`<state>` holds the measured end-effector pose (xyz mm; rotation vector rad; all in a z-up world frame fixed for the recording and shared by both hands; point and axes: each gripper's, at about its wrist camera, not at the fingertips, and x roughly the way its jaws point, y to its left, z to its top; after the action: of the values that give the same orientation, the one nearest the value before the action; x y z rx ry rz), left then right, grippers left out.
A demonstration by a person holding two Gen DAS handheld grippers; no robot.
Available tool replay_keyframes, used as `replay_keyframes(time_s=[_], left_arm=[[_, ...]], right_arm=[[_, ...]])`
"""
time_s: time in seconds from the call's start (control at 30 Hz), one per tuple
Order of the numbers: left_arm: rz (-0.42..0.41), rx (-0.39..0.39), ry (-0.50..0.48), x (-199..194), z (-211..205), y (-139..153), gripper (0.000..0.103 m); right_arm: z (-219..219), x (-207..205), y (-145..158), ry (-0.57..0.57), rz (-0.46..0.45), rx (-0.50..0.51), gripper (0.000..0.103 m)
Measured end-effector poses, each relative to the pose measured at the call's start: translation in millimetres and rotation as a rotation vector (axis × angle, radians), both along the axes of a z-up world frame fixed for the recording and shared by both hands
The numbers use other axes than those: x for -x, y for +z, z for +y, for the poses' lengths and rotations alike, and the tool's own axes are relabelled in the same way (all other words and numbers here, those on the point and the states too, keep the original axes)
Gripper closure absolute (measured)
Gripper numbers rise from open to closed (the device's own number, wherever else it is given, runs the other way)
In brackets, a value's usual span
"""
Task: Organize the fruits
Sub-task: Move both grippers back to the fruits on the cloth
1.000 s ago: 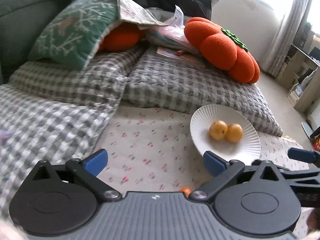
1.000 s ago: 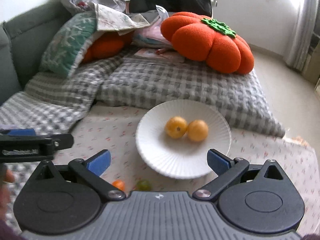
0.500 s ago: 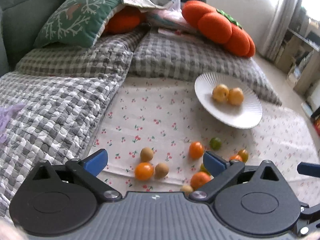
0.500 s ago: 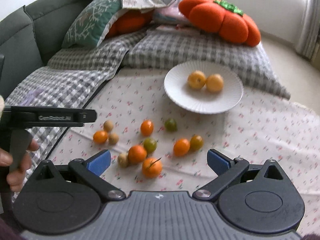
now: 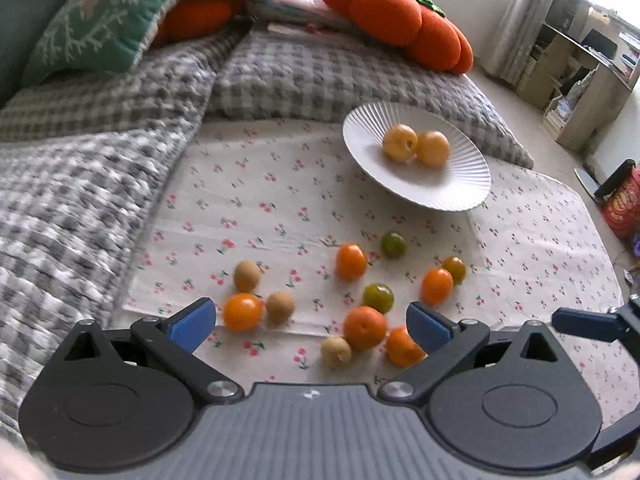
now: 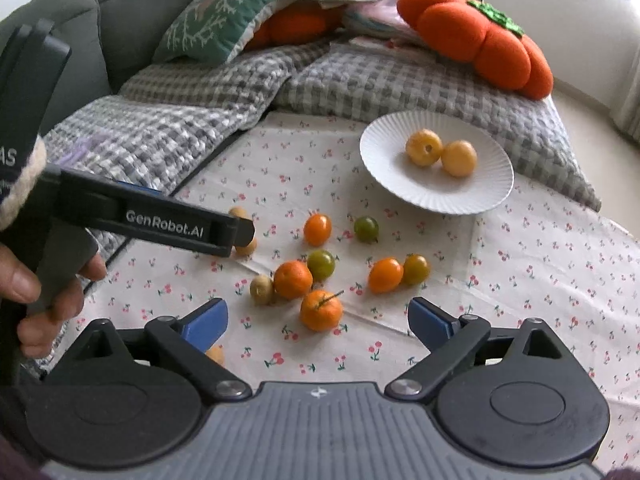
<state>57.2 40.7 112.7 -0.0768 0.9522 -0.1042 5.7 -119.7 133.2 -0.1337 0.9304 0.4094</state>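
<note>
Hovering with jaws apart and empty, the left gripper (image 5: 310, 324) and right gripper (image 6: 318, 322) face loose fruits (image 6: 322, 310) scattered near the white plate (image 6: 472, 200). Two yellow fruits (image 6: 440, 153) already sit on that plate; next, I judge, comes closing on one nearby orange.

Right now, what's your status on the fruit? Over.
Left gripper open, empty. Right gripper open, empty, above stemmed tangerine. Two yellow fruits on white plate; rest loose on cherry-print cloth. Nothing blocking.
</note>
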Motion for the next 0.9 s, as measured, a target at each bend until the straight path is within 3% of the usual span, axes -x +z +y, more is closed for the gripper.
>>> replay_keyframes(time_s=[0.3,0.53,0.9], left_arm=[[0.062,-0.017,-0.072,-14.4,-16.5,-21.2,0.007],[0.07,-0.129,-0.112,-30.9,-26.9,-43.7,0.007],[0.074,-0.129,-0.187,-44.6,-34.9,-55.9,0.012]], right_arm=[[7.1,-8.4,-24.4,0.013,0.035,0.045,0.02],[16.8,-18.4,-44.5,0.082,0.019,0.094,0.038],[23.2,-34.0,-69.0,0.128,0.071,0.092,0.057]])
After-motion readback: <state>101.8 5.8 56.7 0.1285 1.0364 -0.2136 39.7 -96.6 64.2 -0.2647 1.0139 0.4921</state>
